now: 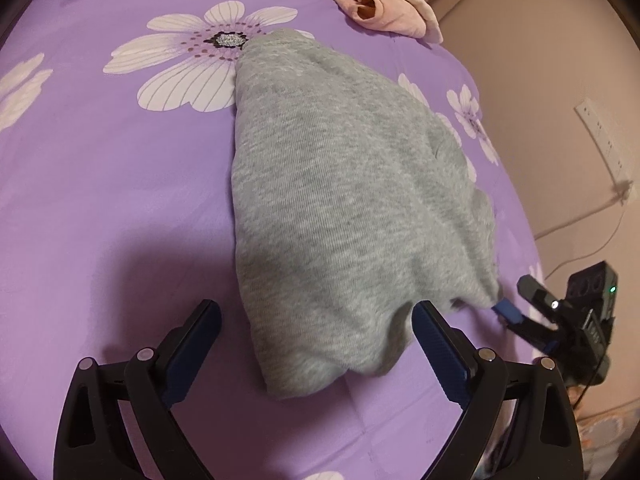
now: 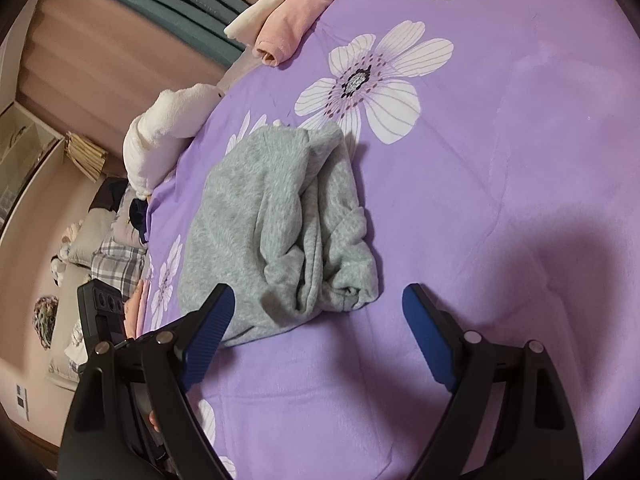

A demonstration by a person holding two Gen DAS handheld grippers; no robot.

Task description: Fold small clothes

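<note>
Now the grey garment [image 1: 340, 200] lies just ahead of both wide-open, empty grippers, left gripper [image 1: 316, 312] and right gripper [image 2: 320, 296].

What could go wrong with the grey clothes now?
The grey garment is bunched in loose folds, so it may slump apart once both open grippers, left and right, leave it. It also lies near the bed's edge, so a nudge might push it off.
</note>
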